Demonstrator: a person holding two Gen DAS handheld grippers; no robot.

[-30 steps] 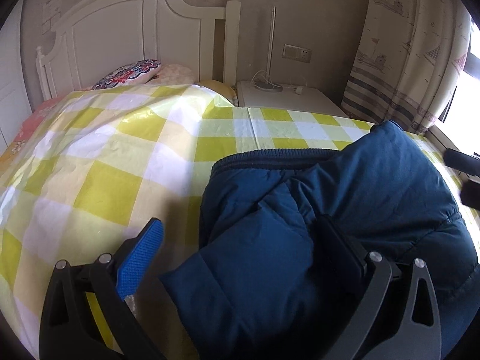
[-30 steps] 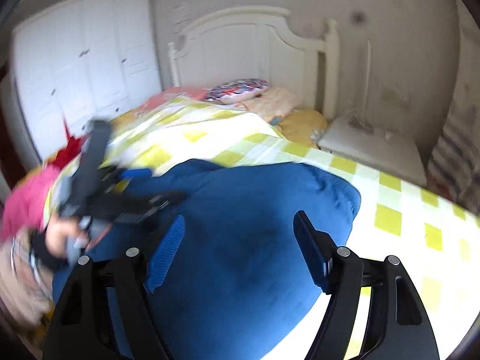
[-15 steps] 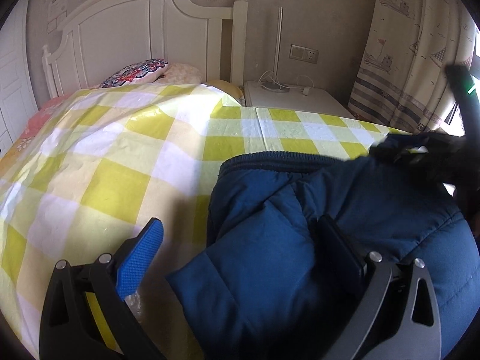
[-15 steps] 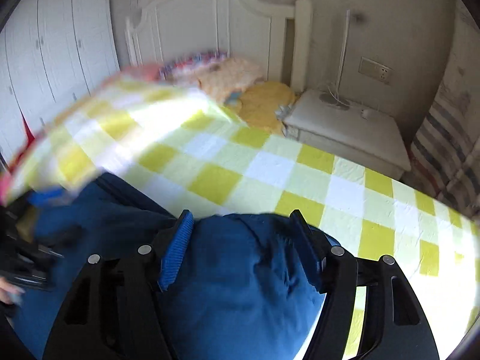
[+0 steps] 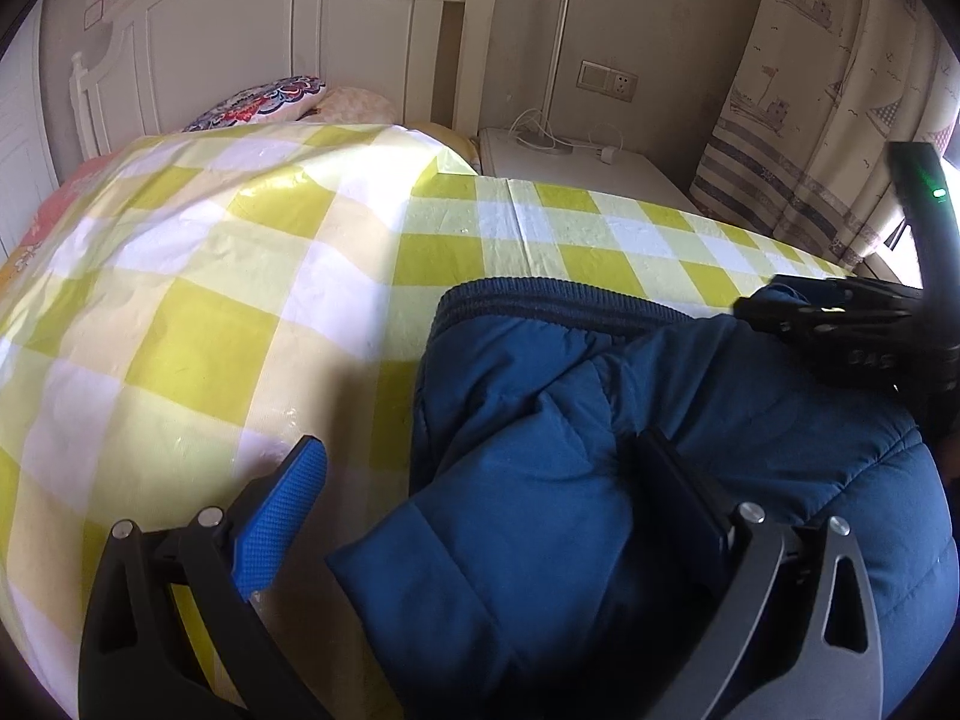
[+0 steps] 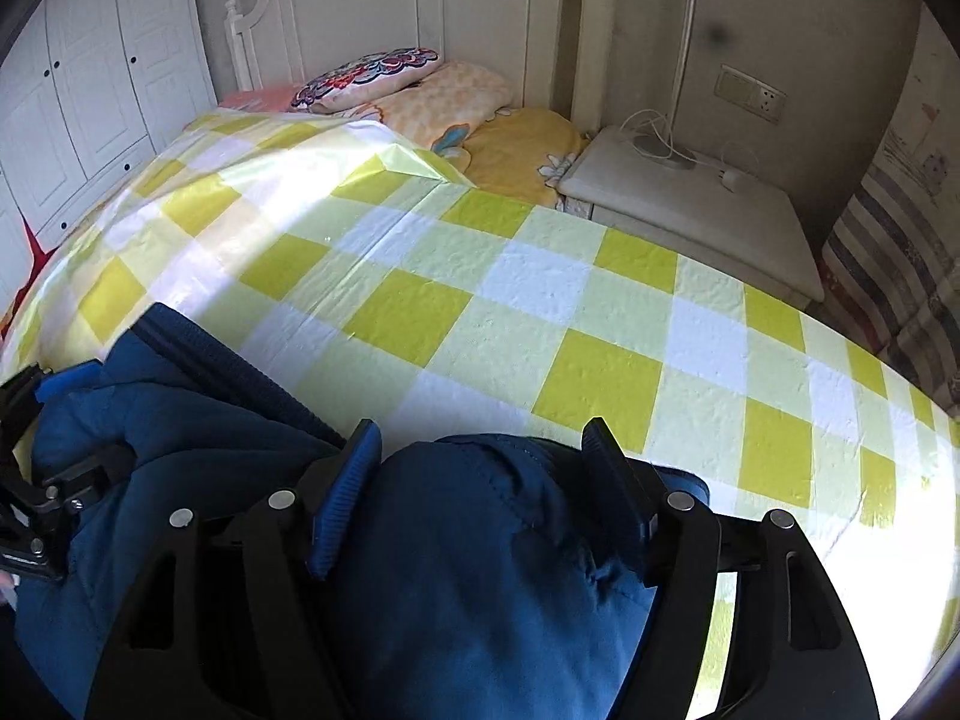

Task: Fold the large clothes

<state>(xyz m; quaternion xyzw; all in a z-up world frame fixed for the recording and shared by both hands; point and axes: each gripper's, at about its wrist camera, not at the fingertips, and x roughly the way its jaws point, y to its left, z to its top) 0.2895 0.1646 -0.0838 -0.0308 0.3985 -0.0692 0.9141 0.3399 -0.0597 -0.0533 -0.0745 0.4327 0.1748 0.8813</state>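
A bedroom fills both views: a white panelled headboard [image 6: 420,12] against a grey wall, a white bedside table [image 6: 702,210] carrying a thin lamp, and a bed spread with a glossy yellow-and-white checked cover [image 6: 510,312].

On the near part of that cover lies a padded dark blue jacket [image 5: 690,420], bunched rather than flat, with its ribbed band running across the far edge. The garment's long axis runs roughly from one hand to the other, so each gripper stands at one end of it.

The right gripper [image 6: 480,480] points steeply down with a thick fold of the blue jacket bulging up between its two fingers. Its jaws are opening at this moment; the fold fills the gap, and its far pad dents the cloth, so it appears to have hold of it. The left gripper [image 5: 480,480] stands wide open: its blue-padded finger [image 5: 282,516] hangs over the bare checked cover, apart from the cloth, while its other finger rests against a crease of the jacket, so nothing is clamped.

The coming move probably turns on the right-hand end, which lies directly under the right gripper, the nearer one to that fold.

The left wrist view shows the jacket's ribbed band, the loose flap near the camera and the right gripper's black body at the far end. The right wrist view shows the gripped fold close up, and the white wardrobe doors [image 6: 90,90].
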